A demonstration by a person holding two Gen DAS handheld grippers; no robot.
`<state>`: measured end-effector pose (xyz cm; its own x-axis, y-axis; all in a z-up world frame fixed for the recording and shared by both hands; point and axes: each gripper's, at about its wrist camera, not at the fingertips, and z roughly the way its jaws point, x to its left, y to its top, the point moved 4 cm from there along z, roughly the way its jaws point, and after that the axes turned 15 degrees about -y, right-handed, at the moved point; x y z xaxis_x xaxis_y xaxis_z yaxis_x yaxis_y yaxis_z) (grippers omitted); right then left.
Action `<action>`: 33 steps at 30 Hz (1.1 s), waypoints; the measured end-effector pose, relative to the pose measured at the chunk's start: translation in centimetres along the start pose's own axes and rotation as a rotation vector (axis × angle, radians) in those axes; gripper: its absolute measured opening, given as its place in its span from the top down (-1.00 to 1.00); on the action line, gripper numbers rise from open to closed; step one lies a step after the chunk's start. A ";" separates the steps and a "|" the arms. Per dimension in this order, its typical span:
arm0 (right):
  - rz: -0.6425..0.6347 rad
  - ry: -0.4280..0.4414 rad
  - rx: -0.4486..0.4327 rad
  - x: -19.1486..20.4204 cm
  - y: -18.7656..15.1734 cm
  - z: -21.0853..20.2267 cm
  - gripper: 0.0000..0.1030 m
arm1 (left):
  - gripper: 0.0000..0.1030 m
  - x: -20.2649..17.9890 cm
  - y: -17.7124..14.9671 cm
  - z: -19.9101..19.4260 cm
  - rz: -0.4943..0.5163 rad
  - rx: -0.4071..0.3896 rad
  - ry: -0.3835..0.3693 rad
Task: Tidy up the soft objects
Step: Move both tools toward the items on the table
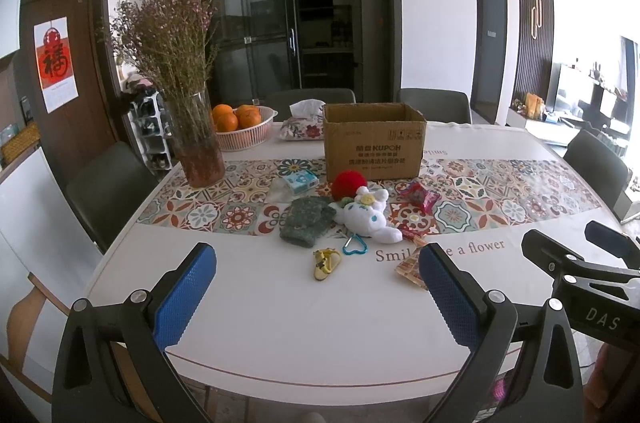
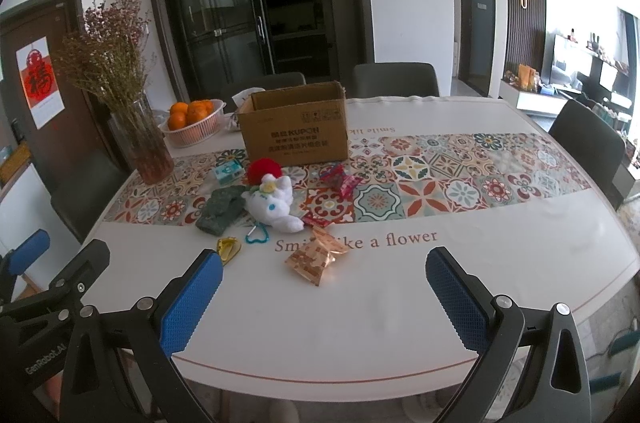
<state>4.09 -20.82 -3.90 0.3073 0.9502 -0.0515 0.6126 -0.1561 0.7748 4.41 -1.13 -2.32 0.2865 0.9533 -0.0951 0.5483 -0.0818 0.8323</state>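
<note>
Both grippers' jaws wide and empty; beyond, white plush toy [image 1: 366, 217] beside green knitted pouch [image 1: 306, 221].

"KUPOH" on cardboard box [image 1: 374, 143]; "a flower" on tablecloth [image 2: 400, 243]

I am looking at the white table [image 1: 280, 323], which is carrying a patterned tile runner [image 1: 500, 195] across its middle. Toward the far edge an open cardboard box [image 1: 374, 147] is standing, with a basket of oranges [image 1: 244, 127] and a glass vase [image 1: 198, 143] toward the far left corner. In front of the box a red ball [image 1: 349, 183], a white plush toy [image 1: 366, 217] and a green knitted piece [image 1: 306, 221] are lying close together. Nearer to my edge a snack packet [image 2: 316, 257], a blue heart clip [image 1: 354, 247] and a small yellow item [image 1: 326, 263] are resting.
</note>
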 end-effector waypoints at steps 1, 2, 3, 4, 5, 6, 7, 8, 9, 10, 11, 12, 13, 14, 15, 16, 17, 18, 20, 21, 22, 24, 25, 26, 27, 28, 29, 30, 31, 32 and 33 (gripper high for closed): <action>0.001 -0.001 -0.002 0.0 -0.1 -0.1 -0.99 | -1.00 0.0 0.0 0.0 0.000 0.001 -0.001; 0.001 -0.003 -0.002 0.0 -0.1 -0.1 -0.99 | -1.00 0.1 0.0 0.1 -0.001 0.002 -0.002; 0.000 0.000 -0.001 0.0 0.0 0.0 -0.99 | -1.00 0.0 0.0 0.0 -0.001 0.001 -0.001; 0.000 0.000 -0.001 -0.1 -0.1 -0.1 -0.99 | -1.00 0.0 0.0 0.0 -0.001 0.001 -0.001; 0.001 -0.001 -0.001 0.0 -0.1 -0.1 -0.99 | -1.00 0.0 0.0 0.0 0.000 0.001 0.000; 0.001 -0.001 -0.001 0.0 -0.1 0.0 -0.99 | -1.00 0.0 0.0 0.0 0.000 0.001 0.000; 0.000 -0.002 -0.001 0.0 -0.1 -0.1 -0.99 | -1.00 0.0 0.0 0.0 -0.001 0.001 -0.001; 0.001 0.000 -0.001 0.0 -0.1 -0.1 -0.99 | -1.00 0.0 0.0 0.1 0.000 0.000 -0.002; 0.001 -0.001 0.000 0.0 -0.1 0.0 -0.99 | -1.00 0.0 0.0 0.1 0.000 0.001 -0.001; 0.001 -0.002 -0.001 0.1 0.0 0.0 -0.99 | -1.00 -0.1 0.0 0.0 0.000 0.001 -0.001; 0.001 -0.001 -0.002 0.0 -0.1 -0.1 -0.99 | -1.00 -0.1 0.0 0.0 0.000 0.001 -0.001; 0.001 -0.003 -0.002 0.1 0.0 0.0 -0.99 | -1.00 -0.1 0.0 0.0 0.000 0.001 0.000; 0.001 -0.002 0.000 0.1 -0.1 0.0 -0.99 | -1.00 -0.1 0.0 0.1 0.001 0.001 -0.002; 0.001 -0.001 -0.001 0.1 -0.1 0.0 -0.99 | -1.00 -0.1 0.0 0.2 0.002 0.001 -0.003; 0.002 -0.002 0.000 0.1 -0.1 0.0 -0.99 | -1.00 0.0 -0.1 0.2 0.002 0.002 -0.006; 0.002 -0.003 0.001 0.0 -0.1 0.1 -0.99 | -1.00 0.1 -0.1 0.2 0.001 0.003 -0.008; 0.003 -0.003 0.003 0.0 0.0 0.2 -0.99 | -1.00 0.2 0.0 0.4 0.001 0.006 -0.011; 0.002 -0.005 0.004 0.1 0.0 0.3 -0.99 | -1.00 0.3 0.0 0.5 0.002 0.008 -0.013; 0.002 -0.009 0.007 0.3 0.1 0.5 -0.99 | -1.00 0.5 0.0 0.9 0.005 0.013 -0.016; 0.002 -0.013 0.009 0.4 0.1 0.6 -0.99 | -1.00 0.6 0.1 1.2 0.007 0.018 -0.021; 0.001 -0.017 0.011 0.5 0.1 0.7 -0.99 | -1.00 0.8 0.1 1.5 0.010 0.022 -0.026; 0.005 -0.028 0.021 0.7 0.1 1.1 -0.99 | -1.00 1.0 0.1 2.1 0.018 0.032 -0.037; 0.007 -0.032 0.024 0.8 0.1 1.2 -0.99 | -1.00 1.1 0.1 2.4 0.025 0.036 -0.041; 0.014 -0.038 0.032 0.9 0.1 1.5 -0.99 | -1.00 1.2 0.1 2.8 0.032 0.042 -0.044; 0.018 -0.043 0.037 0.9 0.1 1.7 -0.99 | -1.00 1.4 0.1 3.3 0.038 0.048 -0.049; 0.026 -0.051 0.044 1.0 0.1 1.9 -0.99 | -1.00 1.6 0.1 3.7 0.044 0.054 -0.055; 0.032 -0.059 0.050 1.0 0.1 2.2 -0.99 | -1.00 1.8 0.1 4.1 0.051 0.063 -0.061; 0.038 -0.063 0.055 1.1 0.1 2.4 -0.99 | -1.00 2.0 0.1 4.6 0.058 0.072 -0.067; 0.043 -0.067 0.061 1.2 0.1 2.6 -0.99 | -1.00 2.2 0.0 5.1 0.062 0.079 -0.075; 0.048 -0.074 0.067 1.4 0.1 2.8 -0.99 | -1.00 2.5 0.0 5.6 0.067 0.088 -0.086; 0.053 -0.080 0.075 1.6 0.1 3.2 -0.99 | -1.00 2.7 0.1 6.1 0.071 0.093 -0.093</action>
<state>6.95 -20.16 -5.92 0.3960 0.9160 -0.0642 0.6457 -0.2281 0.7288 10.04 -0.30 -5.85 0.3961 0.9136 -0.0918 0.5933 -0.1784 0.7850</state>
